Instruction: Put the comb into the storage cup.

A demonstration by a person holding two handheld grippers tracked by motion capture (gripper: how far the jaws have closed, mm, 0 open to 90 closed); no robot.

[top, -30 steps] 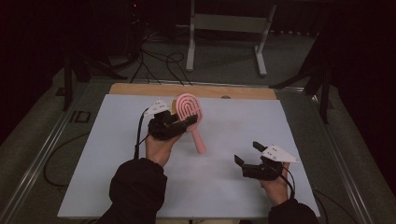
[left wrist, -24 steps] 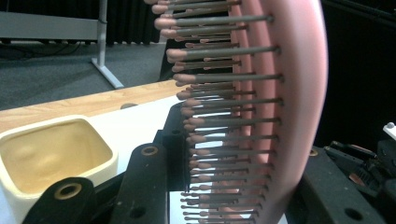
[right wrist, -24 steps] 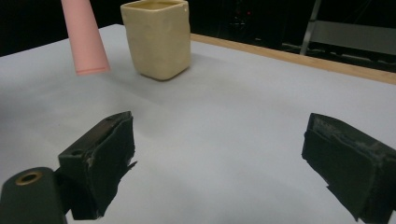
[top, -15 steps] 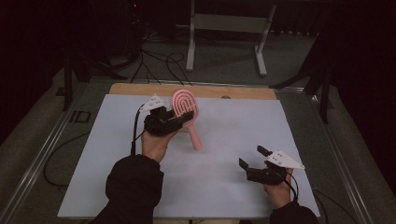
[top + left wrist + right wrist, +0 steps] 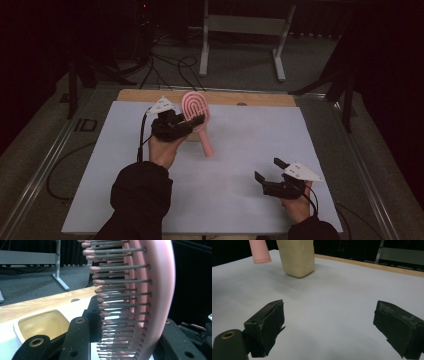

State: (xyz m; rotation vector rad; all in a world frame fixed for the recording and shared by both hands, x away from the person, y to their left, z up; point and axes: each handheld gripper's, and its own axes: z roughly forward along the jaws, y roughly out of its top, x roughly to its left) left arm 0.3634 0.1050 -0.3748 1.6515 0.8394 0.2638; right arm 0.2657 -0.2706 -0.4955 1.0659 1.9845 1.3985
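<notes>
With the left gripper [image 5: 186, 124] clamped on the pink hairbrush [image 5: 196, 109] head and the right gripper [image 5: 272, 175] spread wide, the hanging handle may strike the cream container [image 5: 296, 256]

The left tongs [image 5: 192, 123] hide most of the cream container [image 5: 42, 325] behind.

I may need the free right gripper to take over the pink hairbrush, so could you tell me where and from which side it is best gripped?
Grip the handle. It hangs free below the left gripper, which is shut on the pink hairbrush at its bristled head, and its end slants down towards the table. The handle is slim and smooth, which suits two jaws. Bring the open right gripper from the person's right, probably jaws across the handle's width.
</notes>
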